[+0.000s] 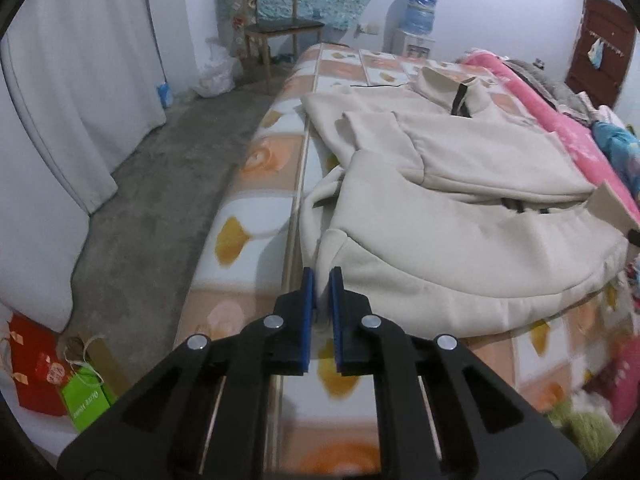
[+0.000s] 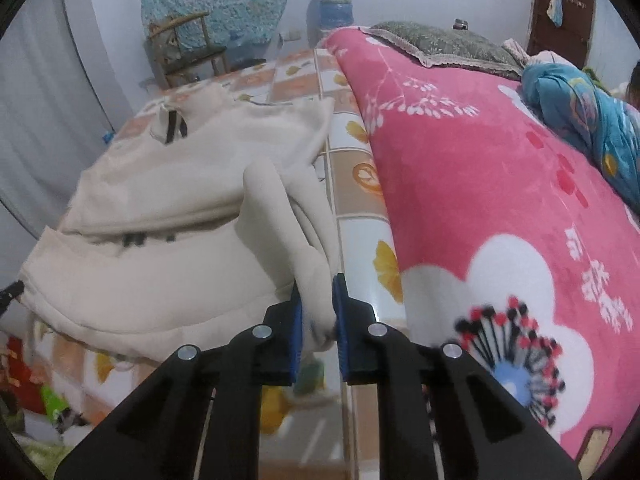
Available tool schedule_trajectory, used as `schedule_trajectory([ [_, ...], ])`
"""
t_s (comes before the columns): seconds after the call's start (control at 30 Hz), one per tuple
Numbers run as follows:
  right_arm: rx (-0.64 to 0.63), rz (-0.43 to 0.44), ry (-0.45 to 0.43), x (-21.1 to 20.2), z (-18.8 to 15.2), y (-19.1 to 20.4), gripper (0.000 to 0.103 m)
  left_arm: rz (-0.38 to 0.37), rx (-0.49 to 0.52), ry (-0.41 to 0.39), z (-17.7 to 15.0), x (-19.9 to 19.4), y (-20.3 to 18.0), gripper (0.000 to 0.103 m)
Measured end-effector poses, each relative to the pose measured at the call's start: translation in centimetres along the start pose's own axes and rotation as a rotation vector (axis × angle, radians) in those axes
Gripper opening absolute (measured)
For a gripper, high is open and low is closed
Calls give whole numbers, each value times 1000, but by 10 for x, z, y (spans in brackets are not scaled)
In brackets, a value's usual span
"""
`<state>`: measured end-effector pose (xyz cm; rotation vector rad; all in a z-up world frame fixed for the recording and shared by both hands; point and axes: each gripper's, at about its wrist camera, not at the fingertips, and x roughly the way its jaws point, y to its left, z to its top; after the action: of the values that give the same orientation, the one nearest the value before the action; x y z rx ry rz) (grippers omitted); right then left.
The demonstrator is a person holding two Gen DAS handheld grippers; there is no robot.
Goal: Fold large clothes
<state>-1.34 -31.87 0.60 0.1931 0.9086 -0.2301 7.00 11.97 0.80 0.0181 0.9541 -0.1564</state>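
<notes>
Bedroom setting, left wrist view: one bed with orange-patterned sheet carries one cream hoodie; one chair stands behind. Left gripper is clamped on the hoodie's near corner. Right wrist view: one pink blanket lies beside the hoodie; right gripper pinches one fabric fold.

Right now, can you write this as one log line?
step: fold | garment: cream hoodie on bed | left gripper: shut on hem | right gripper: shut on hem
</notes>
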Motion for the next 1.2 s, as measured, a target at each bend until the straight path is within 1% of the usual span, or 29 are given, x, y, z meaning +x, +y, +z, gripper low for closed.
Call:
schedule_trajectory([
  [0.03, 6, 13, 13, -6, -5, -3, 14, -10, -9, 20, -3, -1, 2, 8],
  [0.1, 16, 26, 42, -9, -14, -7, 16, -38, -51, 83, -18, 0, 13, 8],
  [0.13, 16, 25, 75, -6, -21, -10, 20, -42, -59, 120, -26, 5, 17, 10],
  [0.17, 13, 8, 100, -1, -26, -12, 24, -26, -65, 149, -33, 11, 20, 14],
  [0.2, 14, -29, 131, 5, -33, -16, 26, -9, -82, 171, -41, 15, 26, 19],
  [0.23, 23, -45, 146, 8, -36, -19, 33, -12, -112, 163, -45, 12, 33, 27],
  [0.27, 37, -45, 146, 7, -36, -21, 37, -13, -129, 141, -44, 6, 38, 27],
  [0.33, 67, -30, 105, -5, -31, -25, 39, 16, -128, 75, -38, -8, 40, 25],
  [0.37, 65, -32, 81, -10, -29, -24, 43, 14, -117, 40, -33, -14, 39, 26],
  [0.43, 39, -51, 8, -24, -19, -16, 49, -42, -90, -8, -22, -24, 32, 29],
  [0.47, 18, -48, -19, -28, -14, -10, 51, -93, -71, -21, -16, -25, 23, 34],
  [0.5, -1, -32, -37, -30, -10, -4, 51, -131, -57, -22, -13, -24, 16, 35],
  [0.53, -26, 9, -47, -31, -6, 8, 53, -190, -36, -15, -10, -20, 2, 40],
  [0.57, -47, 47, -46, -30, -3, 18, 55, -248, -18, 3, -8, -14, -14, 44],
  [0.6, -77, 106, -36, -25, -3, 34, 55, -291, -3, 21, -7, -8, -28, 46],
  [0.67, -124, 188, -3, -15, -5, 57, 57, -390, 50, 55, -7, 7, -66, 46],
  [0.7, -147, 223, 19, -9, -8, 69, 57, -420, 76, 66, -8, 13, -81, 46],
  [0.8, -223, 307, 113, 16, -20, 110, 57, -451, 147, 107, -15, 29, -118, 46],
  [0.83, -241, 317, 139, 22, -25, 120, 57, -456, 166, 114, -17, 33, -126, 46],
  [0.87, -249, 322, 152, 25, -28, 123, 57, -451, 188, 120, -19, 39, -135, 46],
  [0.9, -254, 329, 169, 30, -31, 128, 57, -429, 205, 127, -21, 45, -141, 46],
  [0.93, -256, 325, 195, 36, -35, 132, 57, -410, 224, 131, -23, 50, -146, 46],
  [1.0, -280, 272, 227, 47, -42, 136, 57, -379, 262, 105, -25, 50, -152, 46],
  [1.03, -289, 258, 236, 50, -44, 137, 56, -367, 277, 100, -26, 50, -154, 44],
  [1.07, -303, 244, 219, 47, -46, 139, 47, -335, 300, 81, -27, 49, -158, 35],
  [1.1, -330, 207, 210, 47, -46, 143, 40, -304, 324, 65, -30, 49, -159, 31],
  [1.13, -350, 188, 202, 46, -46, 145, 25, -284, 344, 52, -33, 46, -158, 21],
  [1.17, -351, 191, 204, 46, -46, 145, 14, -255, 373, 34, -35, 45, -161, 10],
  [1.2, -343, 191, 205, 46, -45, 144, 7, -256, 381, 29, -35, 44, -162, 5],
])
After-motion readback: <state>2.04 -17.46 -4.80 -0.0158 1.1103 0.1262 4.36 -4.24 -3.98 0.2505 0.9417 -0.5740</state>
